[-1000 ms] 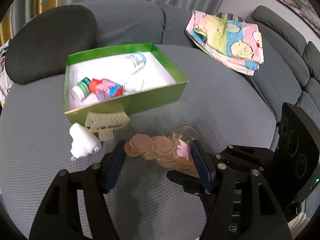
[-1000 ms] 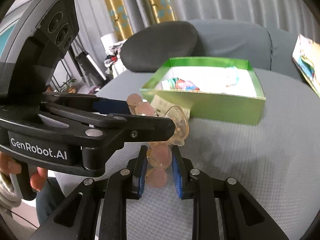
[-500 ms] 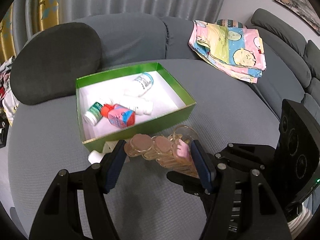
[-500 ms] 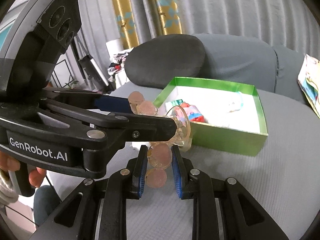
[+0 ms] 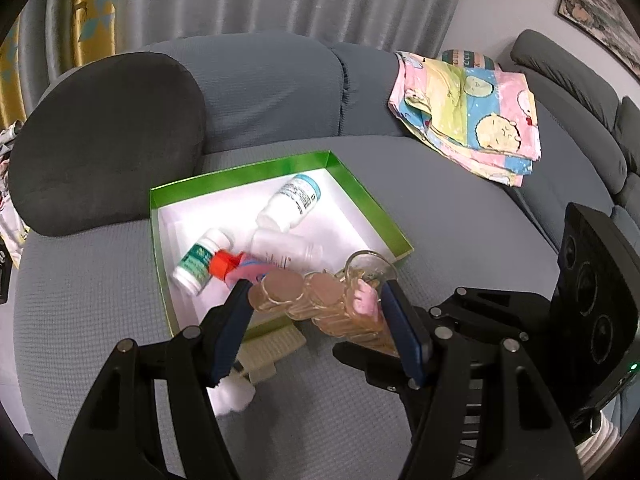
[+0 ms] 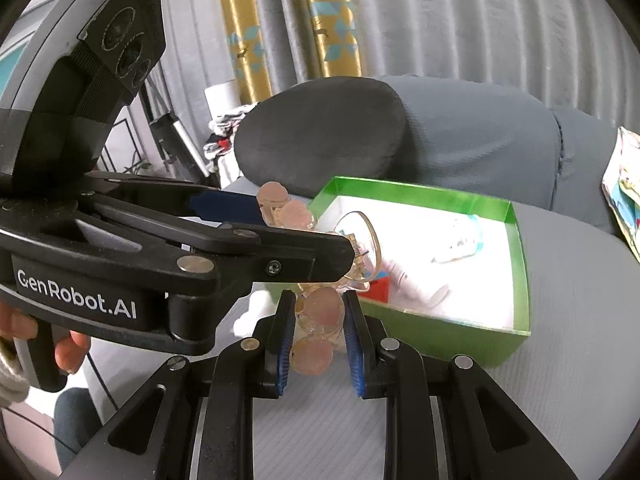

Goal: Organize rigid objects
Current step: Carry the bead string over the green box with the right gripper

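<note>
Both grippers hold one clear amber plastic clip organizer with round pinkish discs. My left gripper is shut on its two ends. My right gripper is shut on its lower part. The organizer hangs just above the near wall of the green box, which holds a white bottle, a second white bottle, a green-labelled bottle and a red-capped pink item. The box also shows in the right wrist view.
A cream comb-like piece and a white round object lie on the grey sofa cushion in front of the box. A dark round cushion is behind the box. A folded cartoon blanket lies at the back right.
Both grippers have lifted the organizer and carried it toward the green box; it now hangs at the box's near wall. The comb-like piece and white object are now below the left fingers.
</note>
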A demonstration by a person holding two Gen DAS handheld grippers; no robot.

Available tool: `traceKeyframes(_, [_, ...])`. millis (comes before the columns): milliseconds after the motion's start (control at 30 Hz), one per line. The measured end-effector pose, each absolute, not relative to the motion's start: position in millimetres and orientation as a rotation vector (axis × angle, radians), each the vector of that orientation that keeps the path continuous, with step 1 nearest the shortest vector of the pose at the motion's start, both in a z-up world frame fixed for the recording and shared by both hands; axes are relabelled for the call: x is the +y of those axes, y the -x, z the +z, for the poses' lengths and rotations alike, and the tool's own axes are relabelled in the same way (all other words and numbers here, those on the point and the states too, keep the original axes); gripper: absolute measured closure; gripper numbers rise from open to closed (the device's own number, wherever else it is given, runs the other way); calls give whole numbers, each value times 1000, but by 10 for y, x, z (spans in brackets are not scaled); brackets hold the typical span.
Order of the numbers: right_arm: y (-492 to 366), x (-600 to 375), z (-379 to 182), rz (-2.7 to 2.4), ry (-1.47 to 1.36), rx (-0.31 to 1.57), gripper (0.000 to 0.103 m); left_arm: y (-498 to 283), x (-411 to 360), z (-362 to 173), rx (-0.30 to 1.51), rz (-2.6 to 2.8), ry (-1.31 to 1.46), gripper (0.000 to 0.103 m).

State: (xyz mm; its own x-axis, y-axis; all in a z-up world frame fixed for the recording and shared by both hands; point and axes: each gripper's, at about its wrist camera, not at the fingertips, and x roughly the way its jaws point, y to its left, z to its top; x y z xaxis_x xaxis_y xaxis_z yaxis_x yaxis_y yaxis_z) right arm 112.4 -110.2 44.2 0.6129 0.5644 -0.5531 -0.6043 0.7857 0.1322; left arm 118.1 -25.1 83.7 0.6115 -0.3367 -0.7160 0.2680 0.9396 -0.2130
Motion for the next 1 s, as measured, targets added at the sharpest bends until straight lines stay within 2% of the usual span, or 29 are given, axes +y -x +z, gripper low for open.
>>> traceKeyframes(433, [-1612,-1019,372,668,78,639,77,-1669,-129,693,872,-342,128,39])
traceKeyframes(567, [-1736,-982,270,667,76,662,77,-1812,-83,618,882,-344,149,43])
traceKeyframes(1000, [-2091,-870,-15,652,63,738,77,-2122,49,270,960,-327,210,42])
